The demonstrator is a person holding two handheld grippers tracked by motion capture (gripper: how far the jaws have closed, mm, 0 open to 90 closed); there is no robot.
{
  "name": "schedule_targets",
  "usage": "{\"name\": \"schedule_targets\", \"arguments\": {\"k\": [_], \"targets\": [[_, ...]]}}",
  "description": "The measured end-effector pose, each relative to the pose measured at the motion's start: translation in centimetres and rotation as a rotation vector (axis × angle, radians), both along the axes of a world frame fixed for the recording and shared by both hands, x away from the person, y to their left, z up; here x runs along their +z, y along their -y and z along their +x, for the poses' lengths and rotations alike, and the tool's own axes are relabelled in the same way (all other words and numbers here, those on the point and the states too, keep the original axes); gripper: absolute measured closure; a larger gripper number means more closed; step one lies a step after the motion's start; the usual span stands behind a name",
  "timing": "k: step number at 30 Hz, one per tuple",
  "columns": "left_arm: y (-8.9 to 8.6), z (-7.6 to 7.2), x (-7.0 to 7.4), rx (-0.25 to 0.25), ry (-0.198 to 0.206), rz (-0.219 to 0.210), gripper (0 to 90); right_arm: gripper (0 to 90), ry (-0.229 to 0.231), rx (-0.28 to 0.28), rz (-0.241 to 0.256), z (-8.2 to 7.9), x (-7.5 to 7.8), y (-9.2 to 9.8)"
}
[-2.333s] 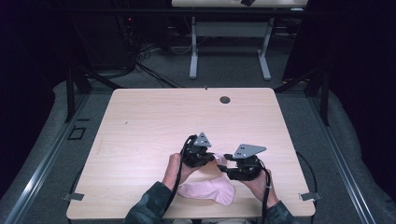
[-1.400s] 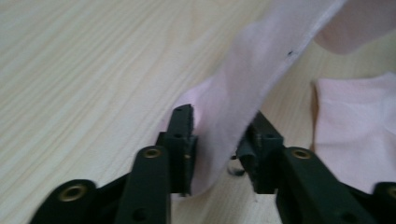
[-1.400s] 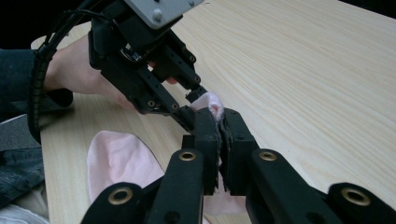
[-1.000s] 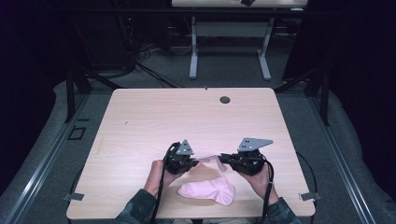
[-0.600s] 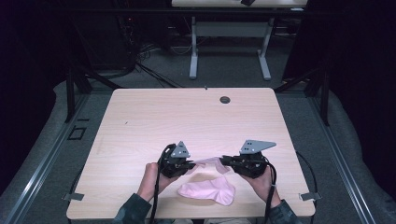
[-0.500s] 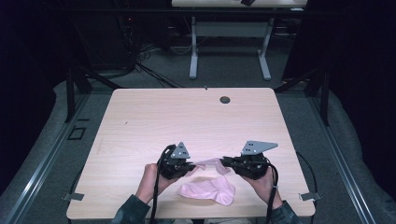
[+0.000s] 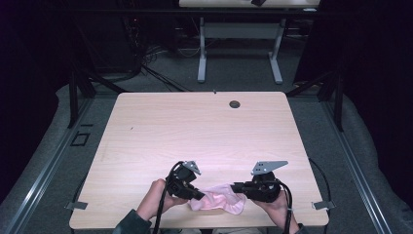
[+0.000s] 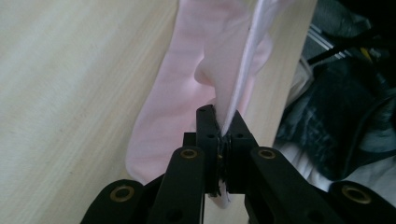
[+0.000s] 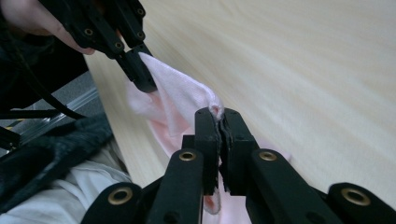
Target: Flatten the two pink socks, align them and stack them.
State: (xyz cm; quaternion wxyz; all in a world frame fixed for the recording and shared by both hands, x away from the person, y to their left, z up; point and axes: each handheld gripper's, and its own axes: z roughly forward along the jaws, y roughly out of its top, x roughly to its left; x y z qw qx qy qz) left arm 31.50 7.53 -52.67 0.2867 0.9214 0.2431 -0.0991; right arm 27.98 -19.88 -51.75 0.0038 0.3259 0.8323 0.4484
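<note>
A pink sock (image 7: 218,201) hangs stretched between my two grippers near the front edge of the light wooden table (image 7: 195,131). My left gripper (image 7: 198,196) is shut on the sock's left end; in the left gripper view its jaws pinch a thin fold of the sock (image 8: 187,84) at the left gripper (image 8: 219,122). My right gripper (image 7: 236,187) is shut on the right end; in the right gripper view the right gripper (image 9: 218,114) clamps a bunched bit of the sock (image 9: 177,100), with the left gripper (image 9: 144,84) holding the far corner.
The table's front edge lies just under both hands. A small dark grommet hole (image 7: 234,104) sits near the back edge. Another table's legs (image 7: 238,48) stand on the floor behind. Dark and white clothing (image 9: 60,158) shows below the table edge.
Both grippers have come toward the front edge and spread apart. The sock, lying slack in front of them before, is now pinched at both ends and pulled out between them.
</note>
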Motion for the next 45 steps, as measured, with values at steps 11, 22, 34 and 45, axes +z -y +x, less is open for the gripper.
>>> {"name": "schedule_targets", "arguments": {"k": [11, 22, 34, 45], "targets": [[-1.6, 0.9, -1.6, 0.114, -0.044, -0.001, 58.8, 84.1, -0.071, -0.076, -0.070, 2.2, -3.2, 0.0], [-1.7, -1.9, 0.3, 0.081, 0.070, -0.005, 86.2, 85.8, -0.034, -0.089, -0.046, 0.7, -1.7, 0.5], [-1.2, 0.3, -0.9, 0.100, -0.010, 0.055, 81.0, 84.7, -0.111, -0.109, -0.163, 0.0, -1.3, 0.5], [-1.9, 0.5, -1.7, 0.158, 0.026, 0.065, 66.7, 64.8, -0.092, -0.148, -0.152, 0.9, -2.8, 0.8]]}}
